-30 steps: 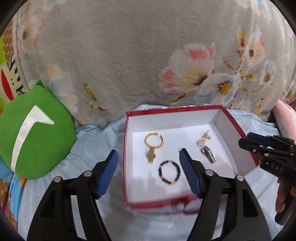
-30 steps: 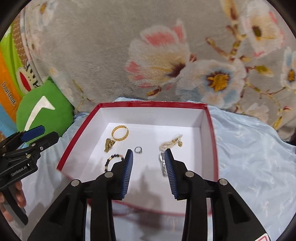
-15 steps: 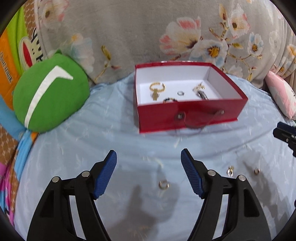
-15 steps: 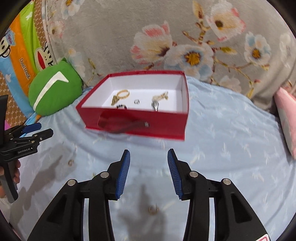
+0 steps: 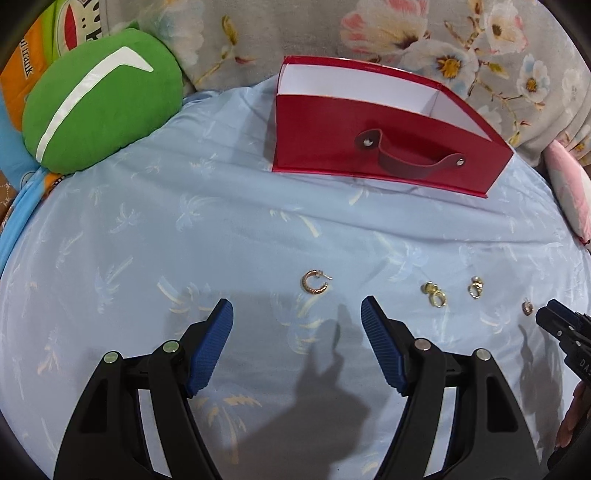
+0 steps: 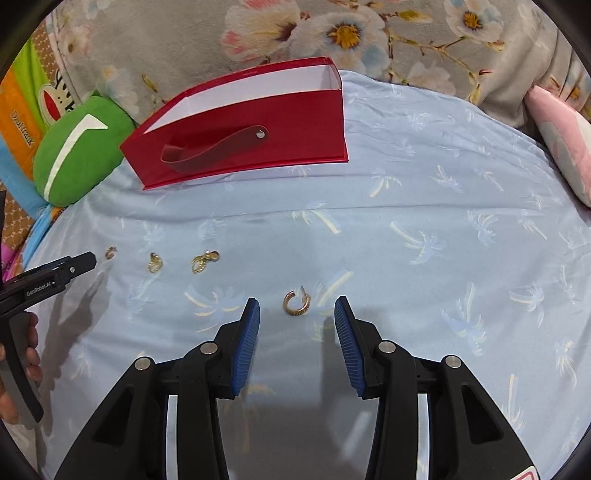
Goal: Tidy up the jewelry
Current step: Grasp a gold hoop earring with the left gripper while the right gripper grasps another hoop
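Note:
A red box (image 5: pixel 369 122) with white inside and a strap handle stands at the far side of the blue bedsheet; it also shows in the right wrist view (image 6: pixel 258 125). Its contents are hidden by its front wall. Several small gold earrings lie on the sheet. In the left wrist view a gold hoop (image 5: pixel 314 285) lies just ahead of my open, empty left gripper (image 5: pixel 297 314); two more pieces (image 5: pixel 435 294) (image 5: pixel 475 289) lie to its right. In the right wrist view a gold hoop (image 6: pixel 296 302) lies just ahead of my open, empty right gripper (image 6: pixel 296 317).
A green round cushion (image 5: pixel 99 99) sits left of the box. A floral grey blanket (image 6: pixel 295 33) rises behind it. A pink pillow (image 6: pixel 561 140) lies at the right edge. Small earrings (image 6: pixel 155 263) (image 6: pixel 204 260) lie left of the right gripper.
Both grippers have pulled back from over the box and dropped low over the sheet. The earrings on the sheet now lie close ahead of the fingers. Both stay open.

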Demonstrator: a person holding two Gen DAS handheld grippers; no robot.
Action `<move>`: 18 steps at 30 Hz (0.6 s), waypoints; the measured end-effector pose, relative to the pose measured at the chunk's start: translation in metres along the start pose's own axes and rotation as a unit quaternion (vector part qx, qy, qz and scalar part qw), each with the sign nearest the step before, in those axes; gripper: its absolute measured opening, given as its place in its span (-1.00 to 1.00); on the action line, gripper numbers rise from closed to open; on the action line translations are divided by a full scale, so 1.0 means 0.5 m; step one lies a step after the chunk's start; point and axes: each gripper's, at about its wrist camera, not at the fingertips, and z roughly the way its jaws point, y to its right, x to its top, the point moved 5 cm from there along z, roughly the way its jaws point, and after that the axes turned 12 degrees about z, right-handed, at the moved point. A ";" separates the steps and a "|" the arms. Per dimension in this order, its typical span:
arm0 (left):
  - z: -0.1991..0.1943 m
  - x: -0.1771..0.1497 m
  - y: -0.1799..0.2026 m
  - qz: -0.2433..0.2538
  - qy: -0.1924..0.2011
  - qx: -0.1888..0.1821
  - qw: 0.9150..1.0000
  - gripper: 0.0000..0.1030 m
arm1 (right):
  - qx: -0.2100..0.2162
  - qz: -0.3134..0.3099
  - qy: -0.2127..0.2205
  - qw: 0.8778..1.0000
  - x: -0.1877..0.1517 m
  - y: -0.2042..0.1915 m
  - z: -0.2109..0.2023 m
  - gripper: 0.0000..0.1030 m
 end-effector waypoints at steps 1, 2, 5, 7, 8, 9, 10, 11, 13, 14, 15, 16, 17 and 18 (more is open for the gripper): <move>0.003 -0.002 -0.001 -0.003 -0.001 -0.001 1.000 0.35 | -0.001 0.001 -0.001 1.000 0.001 -0.001 0.006 -0.19; 0.007 -0.004 -0.004 -0.007 -0.002 0.000 1.000 0.35 | -0.004 0.001 -0.002 1.000 0.002 -0.002 0.013 -0.19; 0.016 -0.009 -0.005 -0.013 -0.006 -0.003 1.000 0.35 | -0.010 -0.004 -0.009 1.000 0.000 -0.008 0.031 -0.19; 0.021 -0.011 -0.004 -0.011 -0.008 -0.002 1.000 0.35 | -0.015 -0.008 -0.006 1.000 0.001 -0.012 0.034 -0.22; 0.024 -0.012 -0.004 -0.010 -0.009 -0.001 1.000 0.35 | -0.015 -0.009 -0.006 1.000 0.002 -0.012 0.036 -0.25; 0.025 -0.012 -0.005 -0.010 -0.009 -0.001 1.000 0.35 | -0.017 -0.010 -0.006 1.000 0.003 -0.013 0.038 -0.34; 0.027 -0.012 -0.005 -0.010 -0.010 -0.001 1.000 0.35 | -0.021 -0.011 -0.005 1.000 0.003 -0.012 0.039 -0.43; 0.030 -0.011 -0.006 -0.009 -0.010 0.001 1.000 0.35 | -0.026 -0.014 -0.004 1.000 0.003 -0.013 0.040 -0.49; 0.033 -0.006 -0.006 -0.007 -0.007 -0.001 1.000 0.35 | -0.030 -0.015 -0.002 0.999 0.004 -0.012 0.039 -0.62; 0.036 -0.002 -0.006 -0.007 -0.006 -0.003 1.000 0.35 | -0.030 -0.014 -0.002 0.999 0.004 -0.011 0.039 -0.67; 0.039 0.002 -0.005 -0.007 -0.005 -0.006 1.000 0.35 | -0.028 -0.012 -0.002 1.000 0.004 -0.011 0.039 -0.67; 0.042 0.005 -0.004 -0.007 -0.004 -0.007 1.000 0.35 | -0.027 -0.011 -0.002 1.000 0.004 -0.010 0.039 -0.67; 0.045 0.008 -0.004 -0.006 -0.003 -0.008 1.000 0.35 | -0.027 -0.010 -0.002 1.000 0.004 -0.009 0.039 -0.68; 0.048 0.011 -0.003 -0.006 -0.002 -0.006 1.000 0.35 | -0.027 -0.010 -0.002 1.000 0.004 -0.009 0.038 -0.68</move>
